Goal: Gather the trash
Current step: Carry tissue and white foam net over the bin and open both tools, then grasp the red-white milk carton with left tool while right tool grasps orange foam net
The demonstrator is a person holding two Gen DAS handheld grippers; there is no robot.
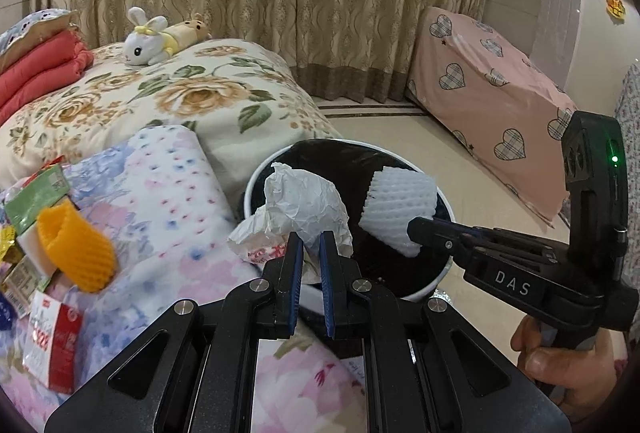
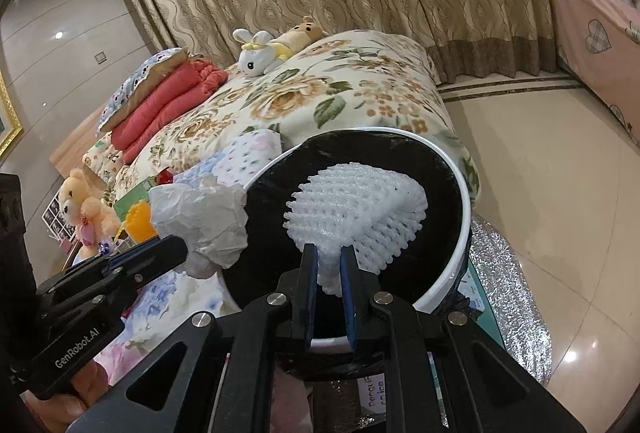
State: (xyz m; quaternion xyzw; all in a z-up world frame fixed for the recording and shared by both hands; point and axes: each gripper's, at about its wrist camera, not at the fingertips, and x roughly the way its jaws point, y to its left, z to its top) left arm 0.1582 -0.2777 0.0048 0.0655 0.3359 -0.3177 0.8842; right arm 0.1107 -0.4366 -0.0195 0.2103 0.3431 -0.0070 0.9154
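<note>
A: The left gripper (image 1: 310, 245) is clamped on a crumpled white paper (image 1: 304, 207), creased all over, with red print on a fold at its lower edge. It hangs over the near-left rim of the bin (image 1: 256, 181).

B: And the right gripper (image 2: 329, 261) pinches a white foam net (image 2: 360, 207), a ribbed mesh sleeve squashed nearly flat, its frilled end fanned out. That one sits above the bin's mouth, which is lined in black.

A: So both pieces are held in the air over the bin, side by side, not touching each other.

B: The bin is white and round, and stands on the floor (image 1: 400, 129) just beside the bed (image 1: 180, 101). Under its right side there seems to be a silvery glitter mat (image 2: 508, 273), though the edge of the lens warps it.

A: On the bed near the left gripper lie more scraps: an orange net (image 1: 76, 249), a green packet (image 1: 38, 195), a red and white wrapper (image 1: 54, 345). A pastel pad (image 1: 160, 193) lies under them.

B: Farther back a toy rabbit (image 1: 146, 37) rests on the floral quilt, with red bedding (image 1: 36, 73) folded at the left. A teddy (image 2: 86, 211) sits past the bed's far side.

A: Nothing lies between the held pieces and the bin's mouth.
</note>
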